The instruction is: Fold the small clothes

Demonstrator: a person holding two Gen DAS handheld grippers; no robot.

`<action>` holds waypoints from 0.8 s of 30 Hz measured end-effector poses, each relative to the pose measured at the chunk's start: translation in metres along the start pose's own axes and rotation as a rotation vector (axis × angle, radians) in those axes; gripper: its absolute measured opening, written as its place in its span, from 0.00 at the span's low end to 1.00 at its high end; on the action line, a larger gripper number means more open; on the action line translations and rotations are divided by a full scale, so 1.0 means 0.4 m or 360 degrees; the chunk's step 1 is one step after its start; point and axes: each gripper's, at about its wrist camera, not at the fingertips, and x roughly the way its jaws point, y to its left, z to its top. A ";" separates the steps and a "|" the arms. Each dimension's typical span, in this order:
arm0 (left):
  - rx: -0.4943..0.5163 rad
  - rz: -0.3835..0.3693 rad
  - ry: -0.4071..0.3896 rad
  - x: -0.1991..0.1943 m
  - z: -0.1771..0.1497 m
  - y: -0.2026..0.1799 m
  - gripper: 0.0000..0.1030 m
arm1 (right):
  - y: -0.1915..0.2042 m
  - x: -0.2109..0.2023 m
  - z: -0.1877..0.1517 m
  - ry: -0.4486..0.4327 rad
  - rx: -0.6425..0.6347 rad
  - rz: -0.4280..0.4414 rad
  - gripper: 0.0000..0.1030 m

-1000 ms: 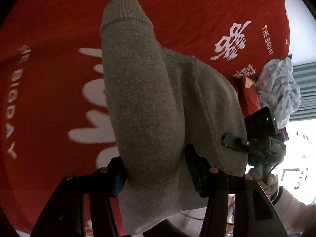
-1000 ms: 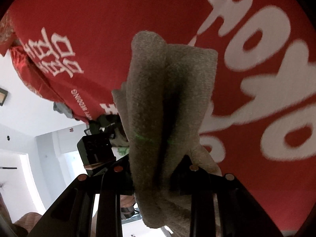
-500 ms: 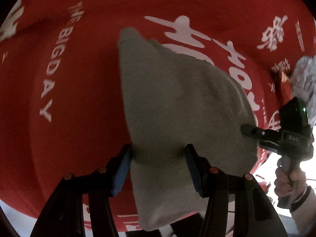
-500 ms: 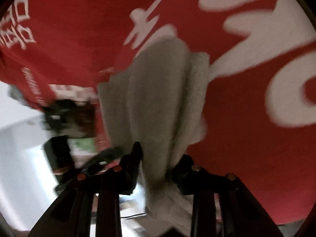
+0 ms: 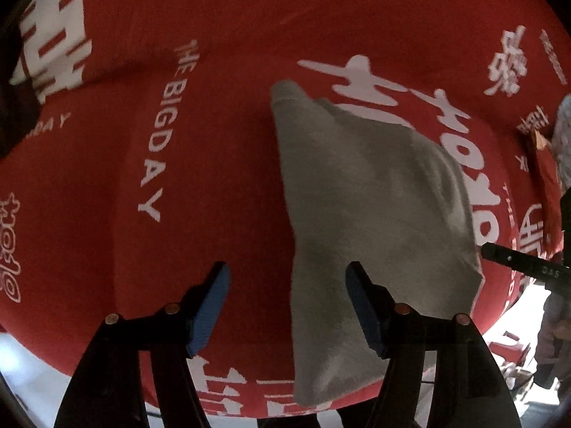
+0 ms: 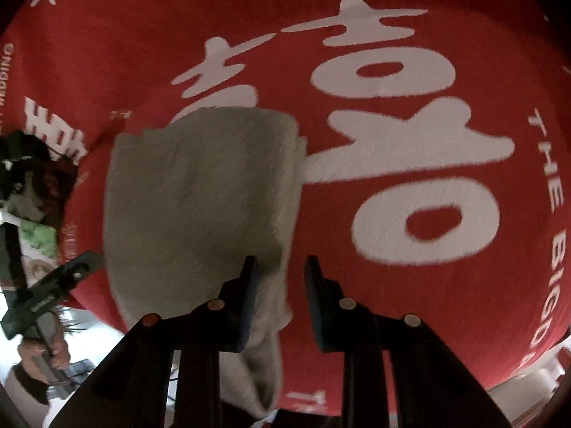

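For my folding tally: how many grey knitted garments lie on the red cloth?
1. The grey garment lies flat near the middle of the red cloth. Others may lie outside the two views.

Left of my left gripper (image 5: 287, 306), the red printed fabric cover (image 5: 221, 164) reads "THE BIGDAY" in white; large white Chinese characters surround it.

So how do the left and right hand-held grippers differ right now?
The left hand-held gripper stands wide, jaws just opening, not pressing the grey garment. The right hand-held gripper is narrower, jaws just closing, the garment's edge between them, unpinched. Both point down at the red cloth.
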 end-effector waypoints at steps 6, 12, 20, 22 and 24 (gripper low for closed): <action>0.0089 -0.0009 0.0005 0.010 -0.041 -0.061 0.66 | 0.072 -0.035 -0.062 -0.0030 -0.0039 0.0109 0.17; 0.0021 -0.0005 0.0106 0.088 -0.086 -0.054 0.66 | 0.116 0.058 -0.084 0.0056 -0.0130 0.0006 0.10; 0.0055 0.0022 0.0104 0.082 -0.080 -0.063 0.66 | 0.101 0.088 -0.107 0.0074 -0.0150 -0.0086 0.00; 0.0041 0.0016 0.0112 0.081 -0.079 -0.062 0.66 | 0.095 0.080 -0.114 0.0087 -0.0121 -0.0079 0.00; 0.0033 0.0013 0.0118 0.080 -0.080 -0.062 0.66 | 0.088 0.073 -0.117 0.0094 -0.0081 -0.0062 0.00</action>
